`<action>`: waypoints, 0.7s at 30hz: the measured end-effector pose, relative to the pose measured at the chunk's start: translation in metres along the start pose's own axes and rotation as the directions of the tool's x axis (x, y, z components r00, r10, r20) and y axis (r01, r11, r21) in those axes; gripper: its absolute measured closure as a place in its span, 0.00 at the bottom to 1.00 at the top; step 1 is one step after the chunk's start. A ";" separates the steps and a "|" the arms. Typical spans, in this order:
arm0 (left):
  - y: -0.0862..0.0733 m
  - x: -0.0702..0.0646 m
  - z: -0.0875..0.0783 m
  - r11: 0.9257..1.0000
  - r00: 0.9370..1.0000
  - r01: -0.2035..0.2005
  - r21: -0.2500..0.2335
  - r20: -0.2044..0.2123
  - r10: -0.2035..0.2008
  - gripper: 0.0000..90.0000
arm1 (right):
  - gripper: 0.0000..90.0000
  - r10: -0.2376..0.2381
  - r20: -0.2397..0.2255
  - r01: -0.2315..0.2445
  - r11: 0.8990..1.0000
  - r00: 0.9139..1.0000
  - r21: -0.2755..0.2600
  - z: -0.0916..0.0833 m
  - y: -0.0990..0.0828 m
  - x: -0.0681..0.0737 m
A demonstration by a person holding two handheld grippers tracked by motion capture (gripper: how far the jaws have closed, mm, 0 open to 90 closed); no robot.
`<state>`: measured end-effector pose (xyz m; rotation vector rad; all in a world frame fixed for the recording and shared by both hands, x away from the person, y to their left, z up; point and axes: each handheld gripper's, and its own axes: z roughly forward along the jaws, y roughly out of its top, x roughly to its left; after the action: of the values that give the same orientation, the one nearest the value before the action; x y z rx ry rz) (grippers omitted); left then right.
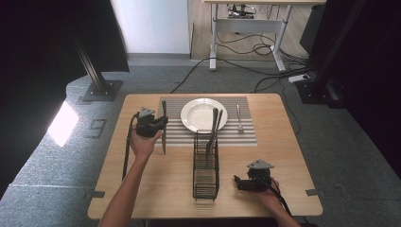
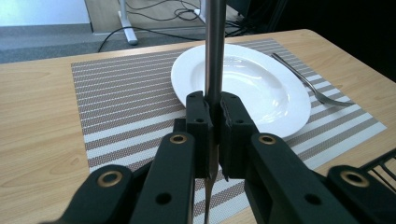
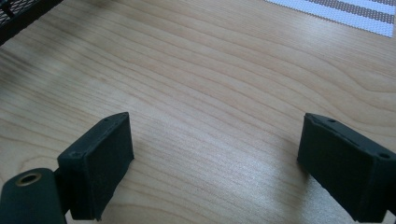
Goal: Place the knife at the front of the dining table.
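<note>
My left gripper [image 1: 162, 126] [image 2: 215, 135] is shut on a metal knife [image 1: 163, 142] [image 2: 215, 46], held upright over the striped placemat [image 1: 175, 135] [image 2: 121, 98] just left of the white plate [image 1: 198, 116] [image 2: 261, 88]. The handle rises above the jaws and the blade tip hangs below them. A fork [image 1: 239, 118] [image 2: 313, 86] lies on the mat right of the plate. My right gripper [image 1: 238, 182] [image 3: 215, 158] rests low at the table's front right, open, with bare wood between its fingers [image 3: 100, 163].
A black wire rack [image 1: 205, 172] [image 3: 23, 11] stands mid-table between the grippers, with two utensils [image 1: 214, 130] leaning out of its far end. The wooden table [image 1: 283, 156] ends close behind my right hand. Cables and a desk frame lie on the floor beyond.
</note>
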<state>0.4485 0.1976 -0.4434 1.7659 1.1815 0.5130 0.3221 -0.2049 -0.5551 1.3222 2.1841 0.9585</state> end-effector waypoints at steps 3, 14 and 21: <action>0.000 0.002 0.003 1.000 1.000 0.006 0.007 -0.005 -0.006 0.93 | 0.11 0.000 -0.001 0.000 1.000 1.000 0.000 0.000 0.000 0.000; 0.007 0.003 0.019 1.000 0.999 0.018 0.015 -0.033 -0.017 0.93 | 0.11 0.001 -0.001 -0.001 1.000 1.000 0.000 0.000 0.000 0.000; 0.005 0.005 0.029 0.999 0.998 0.039 0.032 -0.043 -0.038 0.93 | 0.11 0.000 -0.002 0.000 1.000 1.000 -0.001 0.000 0.000 0.000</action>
<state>0.4751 0.1884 -0.4544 1.7645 1.2577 0.5131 0.3224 -0.2048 -0.5552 1.3209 2.1857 0.9610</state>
